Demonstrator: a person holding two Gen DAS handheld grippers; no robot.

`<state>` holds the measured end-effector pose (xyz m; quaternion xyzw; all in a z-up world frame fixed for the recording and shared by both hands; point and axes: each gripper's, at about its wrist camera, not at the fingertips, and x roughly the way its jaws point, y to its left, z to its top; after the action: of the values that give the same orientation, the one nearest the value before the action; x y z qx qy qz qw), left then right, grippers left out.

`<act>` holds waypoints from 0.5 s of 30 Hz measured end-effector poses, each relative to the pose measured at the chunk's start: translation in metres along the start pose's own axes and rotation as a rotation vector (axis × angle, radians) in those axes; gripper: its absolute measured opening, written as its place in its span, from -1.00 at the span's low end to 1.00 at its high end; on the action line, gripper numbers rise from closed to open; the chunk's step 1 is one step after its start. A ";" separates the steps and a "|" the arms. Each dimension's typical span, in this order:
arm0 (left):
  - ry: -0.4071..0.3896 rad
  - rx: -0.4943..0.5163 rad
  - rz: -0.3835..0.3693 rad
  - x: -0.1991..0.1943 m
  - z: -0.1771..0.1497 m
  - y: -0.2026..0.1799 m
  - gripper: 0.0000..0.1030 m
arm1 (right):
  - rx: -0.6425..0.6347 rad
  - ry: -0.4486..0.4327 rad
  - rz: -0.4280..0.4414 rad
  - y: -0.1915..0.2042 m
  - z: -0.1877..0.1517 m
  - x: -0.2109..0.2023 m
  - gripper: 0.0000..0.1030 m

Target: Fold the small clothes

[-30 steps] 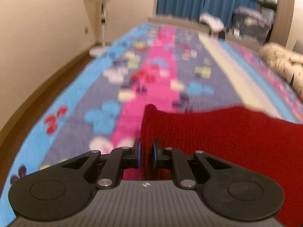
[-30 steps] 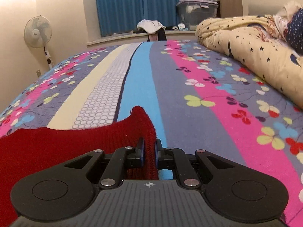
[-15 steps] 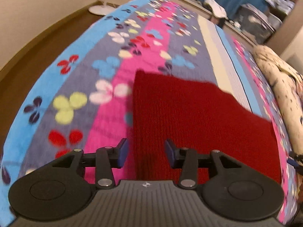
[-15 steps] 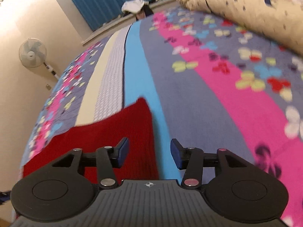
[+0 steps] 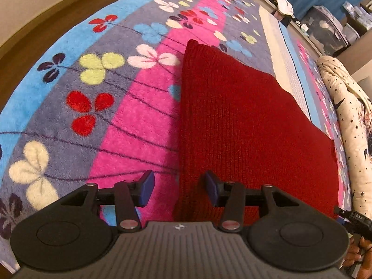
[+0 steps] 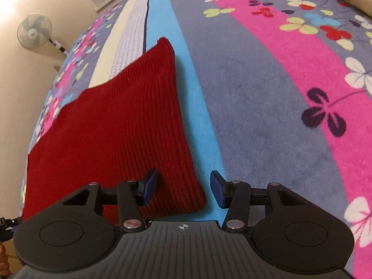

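The red knitted garment (image 5: 244,125) lies flat on the flowered blanket (image 5: 130,121) as a neat, roughly four-sided shape, with straight side edges and no wrinkles that show. No loose sleeve or stray flap is visible, so at least one fold looks done and laid down.

The left hand-held gripper (image 5: 177,191) is spread wide and holds nothing; the garment's left edge runs forward from between its fingers. The right hand-held gripper (image 6: 183,191) is also spread and empty, with the garment's near right corner lying just ahead of its left finger (image 6: 150,187) and the right edge stretching away in front.

Whether another fold is wanted cannot be told from here. The piece is still fairly broad, so I judge one more halving may remain; otherwise only setting it aside is left.
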<state>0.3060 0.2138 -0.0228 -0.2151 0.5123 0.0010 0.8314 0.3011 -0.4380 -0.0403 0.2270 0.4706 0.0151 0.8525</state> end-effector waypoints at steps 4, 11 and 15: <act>-0.010 0.031 0.011 0.000 -0.001 -0.002 -0.03 | -0.027 -0.013 -0.007 0.003 -0.001 -0.001 0.01; -0.007 0.046 0.001 0.001 -0.001 -0.001 -0.20 | -0.050 -0.015 0.000 0.003 0.000 -0.002 -0.03; -0.007 0.069 -0.008 0.001 -0.001 -0.004 -0.36 | -0.084 -0.029 0.006 0.009 -0.001 -0.003 -0.36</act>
<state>0.3066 0.2101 -0.0225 -0.1884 0.5082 -0.0190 0.8402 0.3003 -0.4308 -0.0344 0.1924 0.4568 0.0340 0.8679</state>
